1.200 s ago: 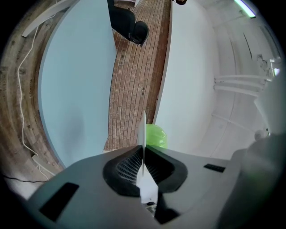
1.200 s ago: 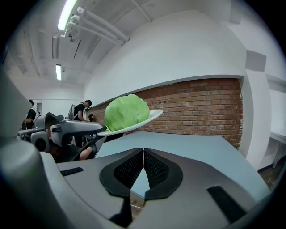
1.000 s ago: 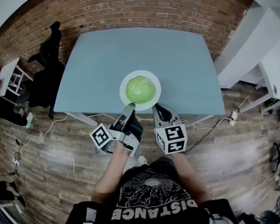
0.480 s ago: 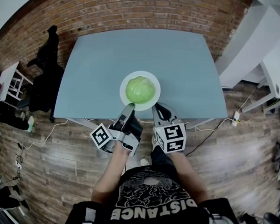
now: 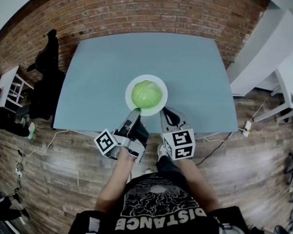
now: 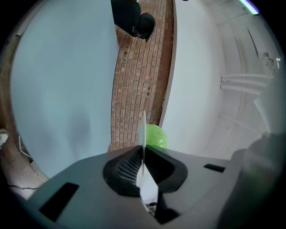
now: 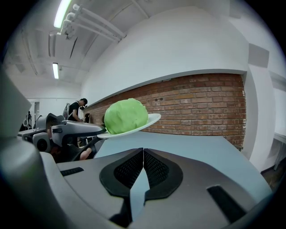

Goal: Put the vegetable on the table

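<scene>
A green cabbage (image 5: 147,94) lies on a white plate (image 5: 130,87), near the front edge of the blue-grey table (image 5: 139,56). My left gripper (image 5: 135,111) is shut on the plate's near rim. In the left gripper view the plate (image 6: 143,129) stands edge-on between the closed jaws of that gripper (image 6: 143,150), with the cabbage (image 6: 155,136) behind it. My right gripper (image 5: 165,112) is just right of the plate, shut and empty. The right gripper view shows the plate (image 7: 149,120) with the cabbage (image 7: 126,115) held tilted above the tabletop (image 7: 187,145), ahead of the right gripper (image 7: 143,150).
A brick wall (image 5: 140,15) runs behind the table. White furniture (image 5: 264,51) stands to the right, and a dark chair with clothes (image 5: 45,72) and a small white table (image 5: 8,83) to the left. Cables (image 5: 54,135) lie on the wooden floor.
The plate and both grippers have come slightly further in over the table's front edge. Neither gripper's state has changed.
</scene>
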Demonstrator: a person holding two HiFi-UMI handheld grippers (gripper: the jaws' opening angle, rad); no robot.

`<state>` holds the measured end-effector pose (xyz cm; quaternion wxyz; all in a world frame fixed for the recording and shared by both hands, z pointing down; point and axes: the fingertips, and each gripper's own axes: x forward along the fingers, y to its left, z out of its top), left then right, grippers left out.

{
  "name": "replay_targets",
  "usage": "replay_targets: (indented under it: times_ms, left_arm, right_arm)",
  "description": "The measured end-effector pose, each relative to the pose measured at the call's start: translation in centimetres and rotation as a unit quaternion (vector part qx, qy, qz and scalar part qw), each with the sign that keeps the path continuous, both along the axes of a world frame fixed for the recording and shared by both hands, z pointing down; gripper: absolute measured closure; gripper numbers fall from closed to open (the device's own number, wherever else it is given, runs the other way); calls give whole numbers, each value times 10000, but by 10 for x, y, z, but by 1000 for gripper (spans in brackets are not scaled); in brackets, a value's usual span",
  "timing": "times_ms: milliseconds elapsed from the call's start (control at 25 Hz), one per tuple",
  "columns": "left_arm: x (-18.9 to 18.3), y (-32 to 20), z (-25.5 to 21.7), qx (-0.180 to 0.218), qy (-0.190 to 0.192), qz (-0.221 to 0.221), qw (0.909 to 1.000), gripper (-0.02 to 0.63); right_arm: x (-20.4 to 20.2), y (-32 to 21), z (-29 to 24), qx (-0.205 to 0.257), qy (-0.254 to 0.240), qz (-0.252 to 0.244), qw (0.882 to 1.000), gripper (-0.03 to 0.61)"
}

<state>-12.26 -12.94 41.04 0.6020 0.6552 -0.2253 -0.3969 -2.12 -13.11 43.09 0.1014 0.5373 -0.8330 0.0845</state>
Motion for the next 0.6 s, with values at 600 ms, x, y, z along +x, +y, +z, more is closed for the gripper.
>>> replay_targets:
  times_ms: [600]
  left_arm:
    - [20, -70, 27, -180, 23, -69, 9998, 595]
  right_arm:
    - [26, -65, 5, -26, 63, -7, 10000, 569]
